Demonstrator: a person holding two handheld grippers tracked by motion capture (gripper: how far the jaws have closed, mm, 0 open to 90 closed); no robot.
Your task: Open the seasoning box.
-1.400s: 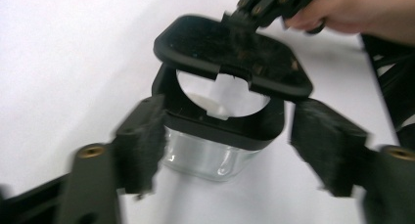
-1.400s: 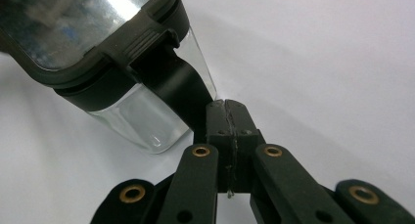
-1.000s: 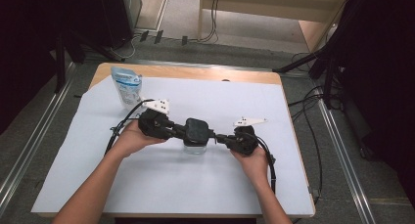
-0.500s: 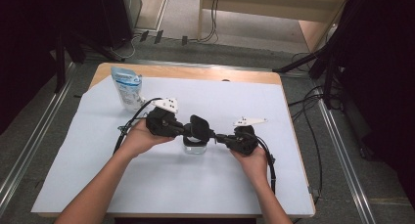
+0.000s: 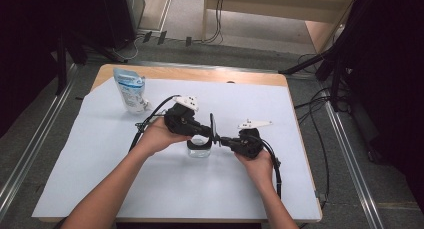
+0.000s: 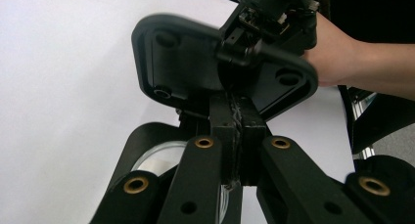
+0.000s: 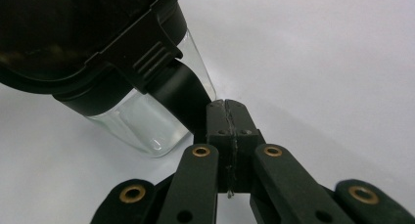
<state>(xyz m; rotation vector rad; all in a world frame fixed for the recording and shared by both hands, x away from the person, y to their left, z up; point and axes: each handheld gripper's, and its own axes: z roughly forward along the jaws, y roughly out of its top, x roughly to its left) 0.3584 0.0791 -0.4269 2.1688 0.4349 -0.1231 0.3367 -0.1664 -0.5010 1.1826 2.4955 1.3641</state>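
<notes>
High view: white-covered table (image 5: 165,194) carrying one clear glass jar (image 5: 199,148) with a black collar, standing upright near the middle of the sheet, between the person's two hands.

Item, black lid (image 5: 213,130): lifted off the jar and tipped up on edge, above and just to the right of the jar's mouth. In the left gripper view its underside (image 6: 195,62) faces the camera, rounded corners and moulded bosses visible, slightly blurred.

Item, left gripper (image 5: 206,133): held in the left hand (image 5: 159,137), pointing toward the lid. In the left gripper view its jaws stand pressed together, pads meeting with no visible gap, their tips at the lower edge of the lid; the jaws have just been closing, and they pinch the lid's edge. A grey three-cornered plate sits on top, a cable trailing behind.

Item, right gripper (image 5: 223,140): held in the right hand (image 5: 257,161), pointing left toward the jar. In the right gripper view its jaws are closed tight against each other, tips (image 7: 228,110) at the black handle (image 7: 188,94) on the jar's side, which they appear to clamp. The jar's glass wall (image 7: 147,121) and black collar lie just ahead.

Item, white and blue pouch (image 5: 130,90): upright at the far left corner of the table, well apart from both hands.
</notes>
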